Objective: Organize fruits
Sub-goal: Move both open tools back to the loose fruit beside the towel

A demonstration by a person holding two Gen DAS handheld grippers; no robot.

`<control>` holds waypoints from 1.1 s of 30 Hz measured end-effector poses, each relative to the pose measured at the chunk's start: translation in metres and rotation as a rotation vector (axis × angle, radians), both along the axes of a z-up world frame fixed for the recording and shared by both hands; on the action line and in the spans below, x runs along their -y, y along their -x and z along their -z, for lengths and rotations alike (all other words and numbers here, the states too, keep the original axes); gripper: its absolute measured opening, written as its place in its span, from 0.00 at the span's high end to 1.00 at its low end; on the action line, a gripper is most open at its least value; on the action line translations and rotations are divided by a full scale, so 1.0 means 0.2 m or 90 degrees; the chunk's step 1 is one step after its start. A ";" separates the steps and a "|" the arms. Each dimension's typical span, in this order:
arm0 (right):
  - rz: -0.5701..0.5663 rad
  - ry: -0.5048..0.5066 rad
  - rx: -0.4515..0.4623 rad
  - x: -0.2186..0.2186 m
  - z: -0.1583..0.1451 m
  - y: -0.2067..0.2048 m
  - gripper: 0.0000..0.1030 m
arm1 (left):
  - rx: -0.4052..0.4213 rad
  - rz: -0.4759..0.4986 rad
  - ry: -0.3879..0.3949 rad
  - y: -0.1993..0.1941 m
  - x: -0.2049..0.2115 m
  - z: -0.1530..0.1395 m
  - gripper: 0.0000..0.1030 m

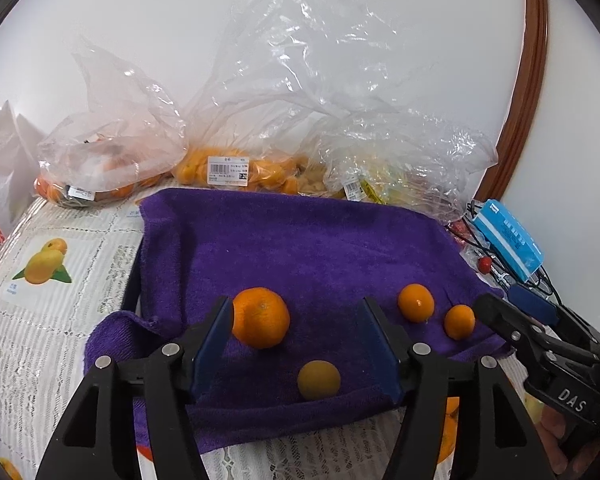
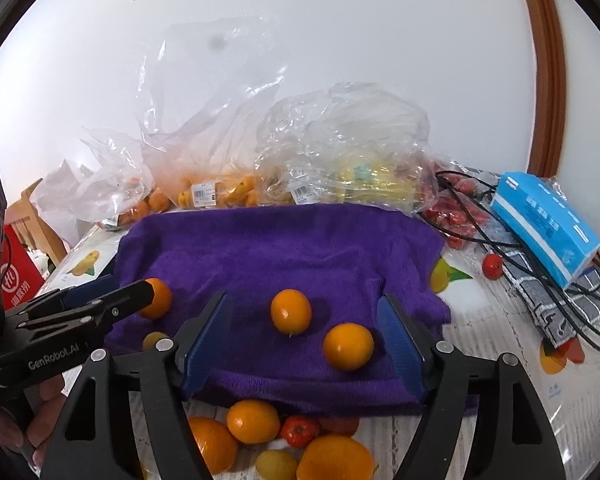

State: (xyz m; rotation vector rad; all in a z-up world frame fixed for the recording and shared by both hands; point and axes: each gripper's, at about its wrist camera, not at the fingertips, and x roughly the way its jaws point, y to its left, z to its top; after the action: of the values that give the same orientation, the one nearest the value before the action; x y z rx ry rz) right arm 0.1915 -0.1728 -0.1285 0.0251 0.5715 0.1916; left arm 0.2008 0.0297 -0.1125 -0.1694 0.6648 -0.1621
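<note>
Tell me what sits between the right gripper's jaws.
In the right wrist view, two oranges lie on the purple towel between the right gripper's open jaws, touching neither.

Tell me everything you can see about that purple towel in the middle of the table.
The purple towel is a deep violet terry cloth with a fuzzy pile, spread over something raised, so it slopes towards the cameras. Its near edge is folded and rumpled, and its left corner curls onto the fruit-printed tablecloth. Four small citrus fruits rest on it: a large orange one, a dull yellowish one and two smaller orange ones. Clear plastic bags of fruit sit along its far edge.
</note>
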 end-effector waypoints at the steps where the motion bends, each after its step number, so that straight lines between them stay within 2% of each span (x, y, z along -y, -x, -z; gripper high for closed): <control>1: 0.002 -0.004 0.000 0.01 0.00 0.01 0.27 | 0.001 -0.002 0.004 0.01 -0.01 0.00 0.39; 12: 0.068 -0.064 -0.016 0.20 0.01 0.20 0.26 | 0.005 -0.028 0.001 0.12 -0.06 0.02 0.38; 19: 0.087 -0.053 -0.027 0.25 0.04 0.30 0.27 | 0.023 -0.042 -0.031 0.18 -0.05 0.03 0.39; 26: 0.096 -0.024 -0.051 0.27 0.11 0.37 0.32 | 0.017 -0.032 -0.025 0.21 -0.04 0.05 0.39; 28: 0.092 -0.021 -0.063 0.26 0.13 0.38 0.38 | 0.014 -0.027 -0.018 0.22 -0.05 0.05 0.39; 33: 0.076 -0.030 -0.073 0.23 0.14 0.36 0.38 | 0.013 -0.026 -0.017 0.24 -0.05 0.06 0.39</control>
State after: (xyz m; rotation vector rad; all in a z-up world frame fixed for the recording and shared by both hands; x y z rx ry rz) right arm 0.1196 -0.2184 -0.1574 0.1155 0.6786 0.0879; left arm 0.1519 0.0405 -0.1235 -0.1556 0.6425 -0.1149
